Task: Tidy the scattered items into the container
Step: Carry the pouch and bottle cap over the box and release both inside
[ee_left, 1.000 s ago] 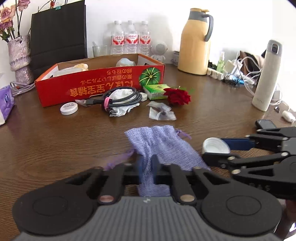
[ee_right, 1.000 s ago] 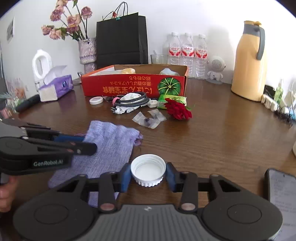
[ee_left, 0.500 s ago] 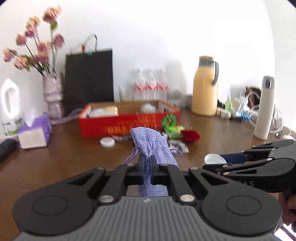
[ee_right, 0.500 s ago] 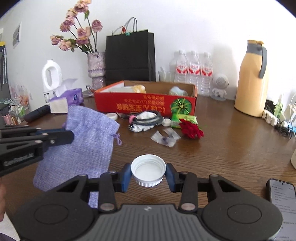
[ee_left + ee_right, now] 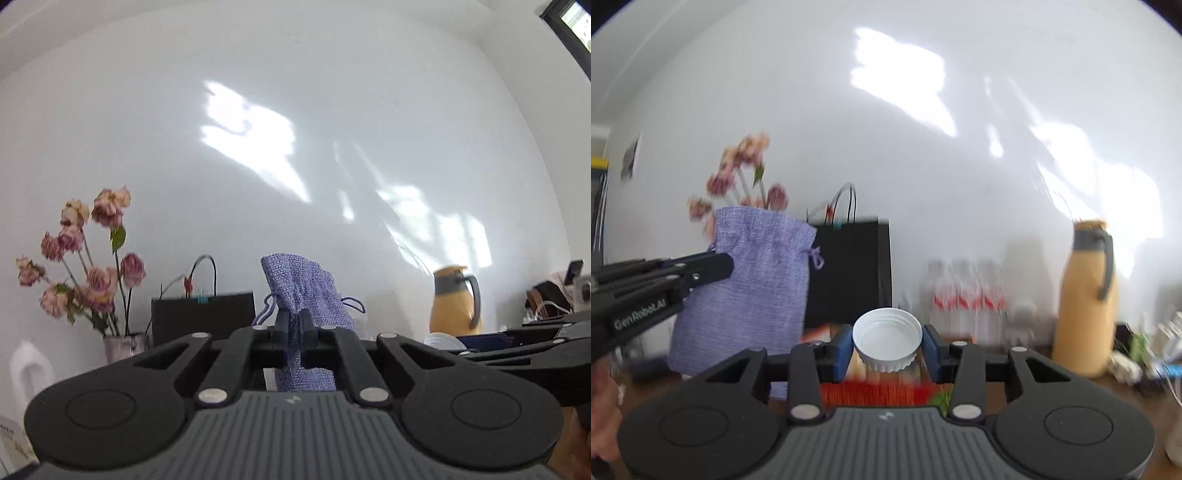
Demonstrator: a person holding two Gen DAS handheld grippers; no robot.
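My left gripper [image 5: 294, 334] is shut on a purple drawstring pouch [image 5: 306, 291] and holds it up in the air; the pouch [image 5: 750, 291] hangs from that gripper [image 5: 713, 267] at the left of the right wrist view. My right gripper [image 5: 886, 345] is shut on a white bottle cap [image 5: 886, 338], open side toward the camera, lifted above the table. The red cardboard box [image 5: 875, 393] shows only as a blurred red strip just below and beyond the cap. In the left wrist view the right gripper [image 5: 476, 338] with the cap [image 5: 441, 340] is at the right.
A black paper bag [image 5: 849, 269], a vase of dried pink roses [image 5: 88, 258], several water bottles [image 5: 964, 299] and a yellow thermos jug [image 5: 1084, 299] stand along the white wall. Cables [image 5: 1152, 365] lie at the far right. The table is mostly out of view.
Both grippers have risen well above the table and tilted upward, carrying the pouch and the cap; the wall now fills both views. The right view is motion-blurred.
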